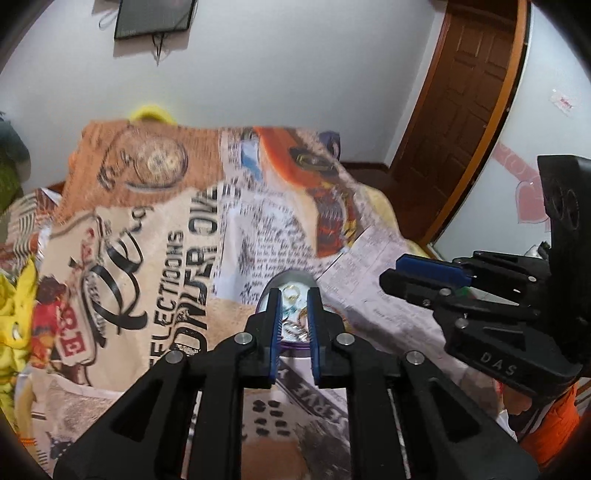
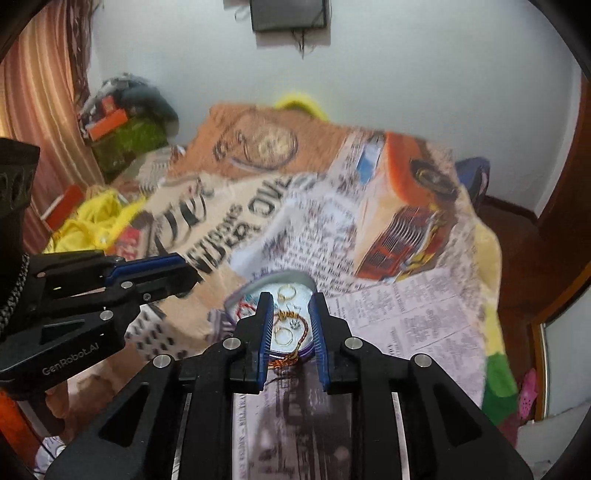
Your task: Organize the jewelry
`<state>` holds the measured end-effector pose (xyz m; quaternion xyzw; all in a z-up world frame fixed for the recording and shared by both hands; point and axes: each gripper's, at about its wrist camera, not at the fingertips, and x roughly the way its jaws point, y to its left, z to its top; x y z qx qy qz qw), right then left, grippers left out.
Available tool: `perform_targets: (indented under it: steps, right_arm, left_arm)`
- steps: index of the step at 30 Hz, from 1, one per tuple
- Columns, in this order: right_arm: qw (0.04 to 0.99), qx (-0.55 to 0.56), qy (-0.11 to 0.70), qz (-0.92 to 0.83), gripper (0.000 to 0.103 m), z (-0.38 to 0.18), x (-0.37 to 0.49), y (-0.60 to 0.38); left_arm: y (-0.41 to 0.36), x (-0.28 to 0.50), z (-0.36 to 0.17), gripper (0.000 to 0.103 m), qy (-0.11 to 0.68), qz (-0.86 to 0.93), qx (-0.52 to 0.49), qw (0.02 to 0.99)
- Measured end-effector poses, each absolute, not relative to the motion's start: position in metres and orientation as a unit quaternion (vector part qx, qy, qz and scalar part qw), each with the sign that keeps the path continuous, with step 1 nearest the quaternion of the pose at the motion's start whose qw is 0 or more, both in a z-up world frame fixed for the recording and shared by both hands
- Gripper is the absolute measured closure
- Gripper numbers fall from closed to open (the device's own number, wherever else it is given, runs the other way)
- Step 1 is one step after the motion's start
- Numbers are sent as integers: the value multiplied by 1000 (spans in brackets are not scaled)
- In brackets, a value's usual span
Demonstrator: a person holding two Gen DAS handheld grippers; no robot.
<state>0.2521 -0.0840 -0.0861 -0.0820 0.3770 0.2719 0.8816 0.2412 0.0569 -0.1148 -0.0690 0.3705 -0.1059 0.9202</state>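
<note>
A small round tin tray with a white inside lies on a printed bedspread. It holds gold rings, a small stud and an orange-gold cord bracelet that hangs over the near rim. My right gripper is open and empty, its fingers either side of the tray, just above it. In the left wrist view the same tray shows between the fingers of my left gripper, which is open and empty. The right gripper also shows there, at the right.
The printed bedspread covers the whole bed. Yellow cloth and boxes lie at the bed's left side. A wooden door stands at the right. A white wall with a dark screen is behind.
</note>
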Motion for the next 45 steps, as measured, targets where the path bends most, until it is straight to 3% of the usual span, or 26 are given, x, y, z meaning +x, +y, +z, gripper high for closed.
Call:
perform_targets:
  steps: [8, 12, 14, 16, 23, 25, 28, 35, 45]
  right_arm:
    - [924, -66, 274, 258, 85, -12, 188, -108]
    - [947, -51, 204, 241, 84, 25, 144, -124]
    - [956, -45, 176, 230, 77, 34, 128, -130]
    - [967, -37, 136, 212, 62, 45, 105, -137]
    - [981, -23, 67, 178, 48, 57, 57, -145]
    - [984, -19, 58, 166, 29, 57, 49, -146]
    - [987, -16, 47, 150, 19, 52, 45, -147]
    - [990, -10, 51, 134, 4, 49, 41, -147]
    - [989, -10, 56, 133, 3, 41, 31, -154]
  left_arm:
    - [40, 177, -39, 83, 283, -87, -42, 954]
    - [32, 131, -6, 73, 218, -56, -24, 974]
    - [27, 109, 8, 65, 185, -39, -16, 982]
    - [23, 90, 19, 56, 155, -29, -13, 987]
    - [17, 43, 35, 35, 96, -4, -15, 995]
    - [18, 35, 36, 26, 89, -1, -20, 996]
    - [18, 27, 36, 14, 82, 2, -27, 996]
    - [15, 14, 37, 12, 71, 5, -24, 997]
    - [11, 8, 30, 12, 77, 6, -24, 997]
